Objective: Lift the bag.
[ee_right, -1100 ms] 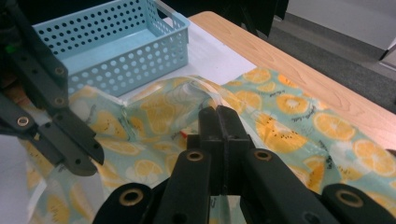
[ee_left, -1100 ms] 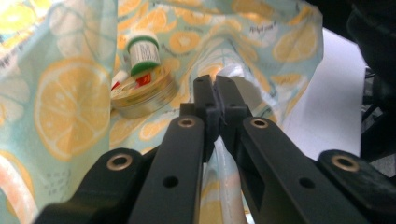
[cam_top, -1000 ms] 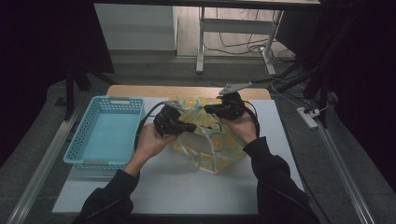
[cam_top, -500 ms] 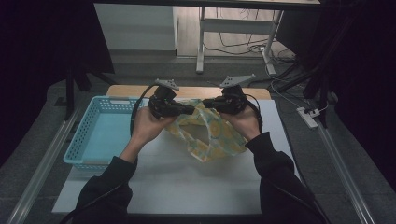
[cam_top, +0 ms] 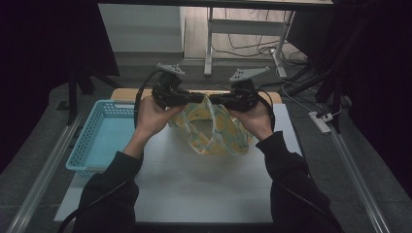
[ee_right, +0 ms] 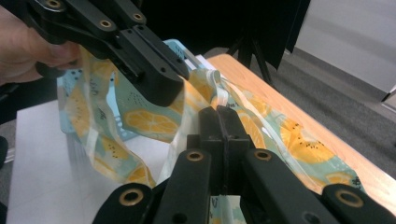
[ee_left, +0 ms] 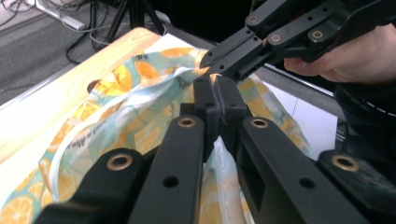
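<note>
Two grippers share one piece of cloth: a lemon-print fabric item (cam_top: 214, 128), teal and orange, hangs between them above the white table (cam_top: 204, 189), upper edge bunched at the pinch points, lower part draping down toward the tabletop. Whether its hem touches the surface cannot be told from the high view.

Left gripper (cam_top: 194, 97): jaws clenched on the fabric's edge, cloth squeezed between the pads in the left gripper view (ee_left: 217, 100). Right gripper (cam_top: 217, 100): likewise clamped on the edge, a fold trapped at the tips (ee_right: 224, 116). Tips sit nearly nose to nose.

Blue basket (cam_top: 102, 141) stands left of the cloth, on the table, apparently empty.

Risks, as judged: both grips hold only a thin edge, so a sideways tug could slip the fabric free. Tips this close may collide. Trailing drape could snag on the basket rim if carried left.
</note>
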The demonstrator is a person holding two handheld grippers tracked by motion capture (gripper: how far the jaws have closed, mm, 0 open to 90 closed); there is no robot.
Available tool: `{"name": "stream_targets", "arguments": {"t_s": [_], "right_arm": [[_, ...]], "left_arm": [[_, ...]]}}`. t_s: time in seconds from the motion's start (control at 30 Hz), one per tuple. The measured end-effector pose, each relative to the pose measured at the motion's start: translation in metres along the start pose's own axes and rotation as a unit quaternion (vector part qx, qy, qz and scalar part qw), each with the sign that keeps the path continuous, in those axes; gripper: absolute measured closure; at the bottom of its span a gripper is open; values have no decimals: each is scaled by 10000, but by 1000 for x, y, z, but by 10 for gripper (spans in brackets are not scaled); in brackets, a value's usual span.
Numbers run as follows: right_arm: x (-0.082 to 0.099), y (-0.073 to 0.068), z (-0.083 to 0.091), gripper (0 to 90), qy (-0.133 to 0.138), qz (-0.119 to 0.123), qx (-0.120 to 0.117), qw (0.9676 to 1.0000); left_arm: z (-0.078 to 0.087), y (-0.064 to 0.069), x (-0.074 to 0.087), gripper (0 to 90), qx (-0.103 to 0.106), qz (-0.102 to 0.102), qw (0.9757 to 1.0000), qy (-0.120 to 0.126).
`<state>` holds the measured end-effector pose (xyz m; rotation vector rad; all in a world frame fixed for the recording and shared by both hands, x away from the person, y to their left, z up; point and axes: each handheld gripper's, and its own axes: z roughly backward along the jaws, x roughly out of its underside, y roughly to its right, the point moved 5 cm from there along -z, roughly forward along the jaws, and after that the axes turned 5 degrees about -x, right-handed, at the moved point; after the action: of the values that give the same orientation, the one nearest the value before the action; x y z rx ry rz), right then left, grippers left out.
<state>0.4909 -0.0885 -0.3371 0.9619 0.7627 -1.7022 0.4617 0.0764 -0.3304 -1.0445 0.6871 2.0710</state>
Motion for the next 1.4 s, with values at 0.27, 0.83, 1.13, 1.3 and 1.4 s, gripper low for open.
{"name": "stream_targets", "arguments": {"t_s": [0.27, 0.83, 1.13, 1.3, 1.4], "right_arm": [[-22, -5, 13, 900, 163, 92, 47, 9998], [-63, -14, 32, 900, 428, 305, 150, 9985], [-74, -18, 35, 900, 459, 399, 173, 9980], [-72, -18, 34, 900, 430, 405, 184, 9981], [-69, -15, 33, 900, 428, 385, 209, 9981]], "left_arm": [[11, 5, -23, 897, -126, -98, 9998, 154], [39, 11, -58, 897, -306, -182, 9975, 618], [45, 14, -64, 897, -330, -206, 9966, 726], [42, 12, -61, 896, -326, -210, 9968, 694], [40, 11, -60, 894, -339, -191, 9969, 690]]}}
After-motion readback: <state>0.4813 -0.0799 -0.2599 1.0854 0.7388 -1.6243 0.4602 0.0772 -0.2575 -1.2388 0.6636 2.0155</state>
